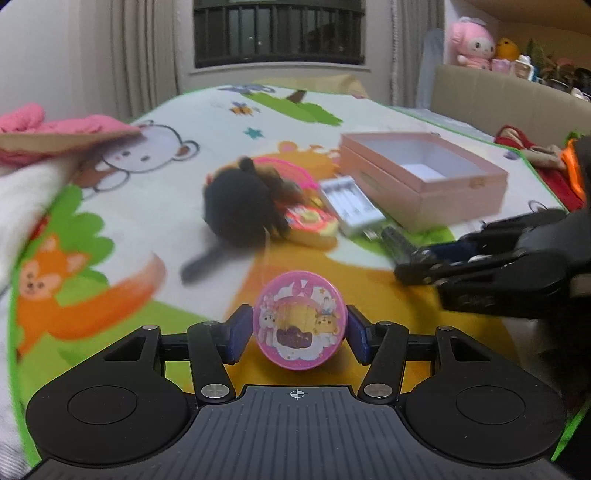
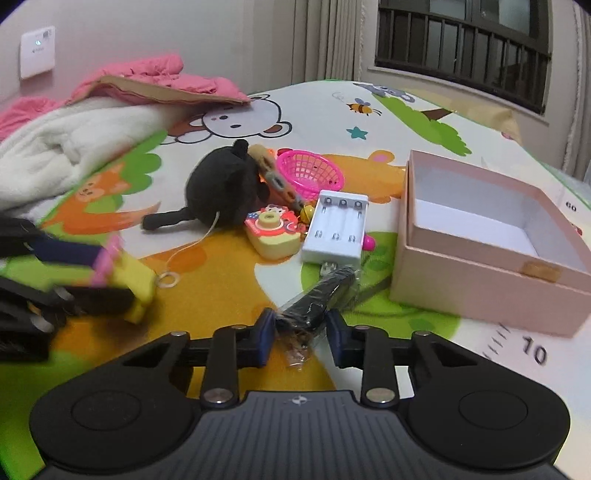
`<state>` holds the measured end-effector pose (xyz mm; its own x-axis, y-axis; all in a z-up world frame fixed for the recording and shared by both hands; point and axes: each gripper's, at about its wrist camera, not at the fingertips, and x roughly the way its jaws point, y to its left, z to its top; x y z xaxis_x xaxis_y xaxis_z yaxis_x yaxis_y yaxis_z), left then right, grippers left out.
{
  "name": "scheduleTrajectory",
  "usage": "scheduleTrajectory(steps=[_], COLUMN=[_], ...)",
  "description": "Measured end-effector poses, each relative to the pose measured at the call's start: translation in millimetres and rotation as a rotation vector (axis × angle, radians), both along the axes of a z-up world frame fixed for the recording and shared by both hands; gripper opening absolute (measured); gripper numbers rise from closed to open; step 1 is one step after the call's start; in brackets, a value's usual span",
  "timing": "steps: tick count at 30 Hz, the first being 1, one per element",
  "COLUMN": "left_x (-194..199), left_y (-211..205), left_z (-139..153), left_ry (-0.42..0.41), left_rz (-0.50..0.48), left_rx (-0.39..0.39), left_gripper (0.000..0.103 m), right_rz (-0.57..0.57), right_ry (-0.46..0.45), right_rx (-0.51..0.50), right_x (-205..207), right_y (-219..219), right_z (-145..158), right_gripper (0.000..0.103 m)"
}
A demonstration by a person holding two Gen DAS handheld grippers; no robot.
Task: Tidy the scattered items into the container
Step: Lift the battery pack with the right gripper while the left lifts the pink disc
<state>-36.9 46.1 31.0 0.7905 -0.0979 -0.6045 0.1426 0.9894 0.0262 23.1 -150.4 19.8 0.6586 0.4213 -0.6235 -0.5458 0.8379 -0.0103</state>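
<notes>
Cartoon animals cover the play mat (image 2: pixel 332 110) that carries everything, with a barred window (image 1: pixel 277 33) and curtains behind it. Taking the open pink box (image 2: pixel 480 288) as the landmark, it sits empty on the mat with its white floor bare. Just left of the box lies the white battery holder (image 2: pixel 338 230), and touching that holder's left side is the yellow toy camera (image 2: pixel 273 232). Farther left of the box sits the black plush toy (image 2: pixel 221 188), with the pink toy basket (image 2: pixel 310 173) behind the camera. The left gripper (image 1: pixel 299 328) is held well to the left of the box, above the mat, its jaws clamped on a round pink case (image 1: pixel 299 319) with cartoon figures on its face. The right gripper (image 2: pixel 299 328) is near the box's front left corner, its jaws spread apart on either side of a black item in clear wrap (image 2: pixel 317 295) that lies on the mat; the pads are not pressing on it.
</notes>
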Motion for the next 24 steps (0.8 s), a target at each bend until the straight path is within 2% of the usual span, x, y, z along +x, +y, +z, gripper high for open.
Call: scheduleTrajectory(steps=[2, 3, 4, 6, 8, 11, 12, 13, 14, 16, 18, 22, 24], left_x=[-2, -3, -3, -4, -7, -10, -12, -15, -18, -25, -31, -40, -42], left_y=[-3, -3, -3, -3, -4, -3, -3, -2, -1, 1, 2, -3, -6], left_z=[-7, -9, -10, -11, -11, -9, -9, -9, -9, -9, -10, -12, -12], left_ry=[0.007, 0.012, 0.014, 0.005, -0.007, -0.009, -0.009, -0.009, -0.009, -0.013, -0.018, -0.03, -0.043], left_rz=[-0.008, -0.013, -0.015, -0.013, -0.009, -0.003, -0.003, -0.002, -0.001, 0.0, 0.002, -0.002, 0.004], left_rx=[-0.016, -0.034, -0.048, -0.063, -0.065, -0.082, -0.088, -0.093, -0.096, -0.105, -0.113, -0.103, -0.085], left_gripper=[0.06, 0.065, 0.076, 0.089, 0.094, 0.095, 0.096, 0.097, 0.097, 0.098, 0.099, 0.099, 0.099], right_rz=[0.038, 0.057, 0.075, 0.066, -0.023, -0.224, -0.272, -0.294, -0.294, -0.267, -0.246, -0.296, -0.314], right_ry=[0.03, 0.045, 0.055, 0.035, -0.039, -0.171, -0.19, -0.179, -0.153, -0.105, -0.093, -0.096, -0.065], right_rx=[0.0, -0.005, -0.015, -0.07, -0.171, -0.321, -0.331, -0.288, -0.22, -0.073, -0.021, -0.025, -0.036], right_x=[-17, -26, -35, -50, -55, -52, -52, -52, -53, -57, -60, -48, -34], right_y=[-12, -19, -27, -41, -54, -70, -75, -81, -88, -92, -84, -51, -38], right_z=[3, 4, 4, 4, 2, -1, 1, 4, 9, 17, 19, 9, 2], right_gripper=[0.029, 0.029, 0.029, 0.03, 0.046, 0.056, 0.057, 0.064, 0.079, 0.099, 0.103, 0.103, 0.103])
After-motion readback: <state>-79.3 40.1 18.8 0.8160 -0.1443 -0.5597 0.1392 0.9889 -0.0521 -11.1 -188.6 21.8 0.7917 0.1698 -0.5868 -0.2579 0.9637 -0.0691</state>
